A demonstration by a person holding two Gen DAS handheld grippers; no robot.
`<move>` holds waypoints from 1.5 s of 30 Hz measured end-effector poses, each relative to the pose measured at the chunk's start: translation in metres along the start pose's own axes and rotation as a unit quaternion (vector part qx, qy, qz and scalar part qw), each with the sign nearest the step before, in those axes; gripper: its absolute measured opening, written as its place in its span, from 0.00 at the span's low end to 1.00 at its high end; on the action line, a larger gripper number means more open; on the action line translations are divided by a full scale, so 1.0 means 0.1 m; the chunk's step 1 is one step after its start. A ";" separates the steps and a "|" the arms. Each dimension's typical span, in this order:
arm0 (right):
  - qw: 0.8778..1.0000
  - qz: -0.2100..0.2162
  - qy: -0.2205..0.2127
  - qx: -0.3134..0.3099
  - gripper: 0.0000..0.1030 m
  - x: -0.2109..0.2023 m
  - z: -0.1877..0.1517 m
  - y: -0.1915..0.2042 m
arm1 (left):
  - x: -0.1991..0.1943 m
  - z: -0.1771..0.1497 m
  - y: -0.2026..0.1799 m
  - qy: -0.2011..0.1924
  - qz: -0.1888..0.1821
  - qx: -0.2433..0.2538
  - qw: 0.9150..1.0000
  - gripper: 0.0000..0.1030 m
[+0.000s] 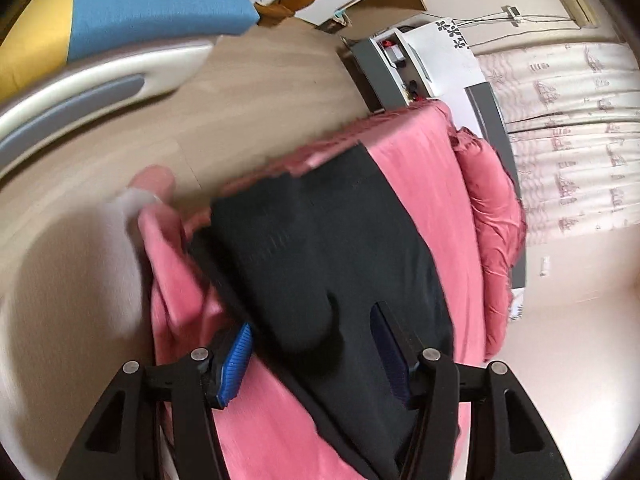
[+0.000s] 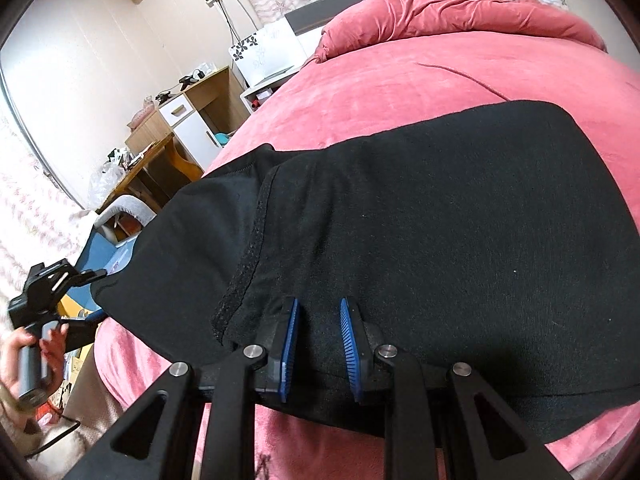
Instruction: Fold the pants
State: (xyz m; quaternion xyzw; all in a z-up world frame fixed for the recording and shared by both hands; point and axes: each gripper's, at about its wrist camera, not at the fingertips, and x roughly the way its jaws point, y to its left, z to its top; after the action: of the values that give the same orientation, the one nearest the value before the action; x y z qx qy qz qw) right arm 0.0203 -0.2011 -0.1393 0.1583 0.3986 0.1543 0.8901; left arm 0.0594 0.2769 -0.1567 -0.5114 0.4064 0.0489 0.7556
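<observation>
Black pants (image 2: 420, 220) lie spread on the pink bed (image 2: 380, 80). Right hand-held gripper (image 2: 319, 350) is clamped on the pants' near edge, cloth bunched between its pads. Left hand-held gripper (image 1: 314, 354) has jaws apart above the pants, gripping nothing.

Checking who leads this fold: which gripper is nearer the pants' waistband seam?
Right. The right gripper sits on the black pants, fingers just beside the waistband seam. The left gripper hangs open off the bed's edge, beyond the pants' far end.
</observation>
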 end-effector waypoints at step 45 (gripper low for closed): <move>0.971 -0.044 -0.125 0.197 0.39 -1.12 0.10 -1.12 | 0.15 -2.01 -2.94 0.121 -0.242 0.495 0.826 0.15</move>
State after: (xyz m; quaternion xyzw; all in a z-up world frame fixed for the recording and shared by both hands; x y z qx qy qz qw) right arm -0.0268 -0.3484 -0.1044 0.3313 0.3134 0.0125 0.8899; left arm 0.0996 -0.0297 0.0194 -0.1530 0.3272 -0.4054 0.8397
